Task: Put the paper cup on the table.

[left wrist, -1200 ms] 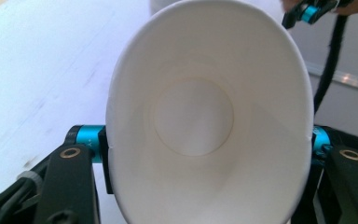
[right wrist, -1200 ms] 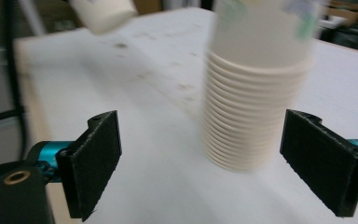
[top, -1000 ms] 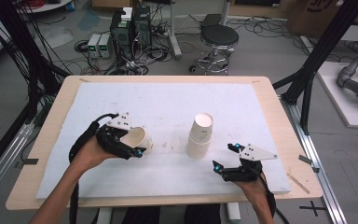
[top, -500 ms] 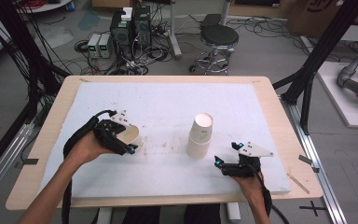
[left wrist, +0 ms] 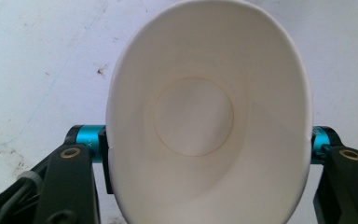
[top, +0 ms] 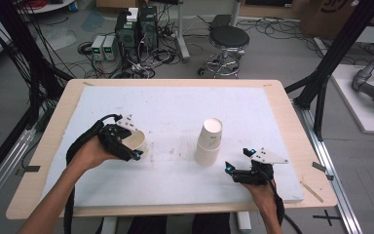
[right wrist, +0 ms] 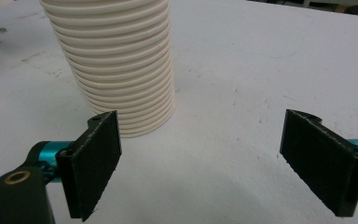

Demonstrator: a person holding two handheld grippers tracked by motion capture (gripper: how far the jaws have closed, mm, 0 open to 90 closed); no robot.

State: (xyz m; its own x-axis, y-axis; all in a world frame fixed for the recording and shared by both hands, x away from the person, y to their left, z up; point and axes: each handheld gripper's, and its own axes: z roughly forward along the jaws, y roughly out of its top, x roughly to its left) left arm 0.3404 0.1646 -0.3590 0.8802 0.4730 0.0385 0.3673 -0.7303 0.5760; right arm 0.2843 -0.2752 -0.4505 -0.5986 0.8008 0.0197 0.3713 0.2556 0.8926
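The left gripper holds a single paper cup on the near left of the counter. In the left gripper view the cup is squeezed to an oval between the jaws, its mouth facing the camera; its lower rim is cut off at the bottom edge, and the cup hides the pads, so only the blue fittings at each side show. From above, the hand and gripper body cover most of the cup, and whether it rests on the counter or is lifted cannot be told.

The stack of nested cups stands upright near the middle of the counter. In the right gripper view the stack is cut off at the top, so its height and top cup are out of sight there.

The right gripper sits just to the near right of the stack, apart from it. Its jaws stand wide with nothing between them, and the left jaw's edge overlaps the foot of the stack in that view.
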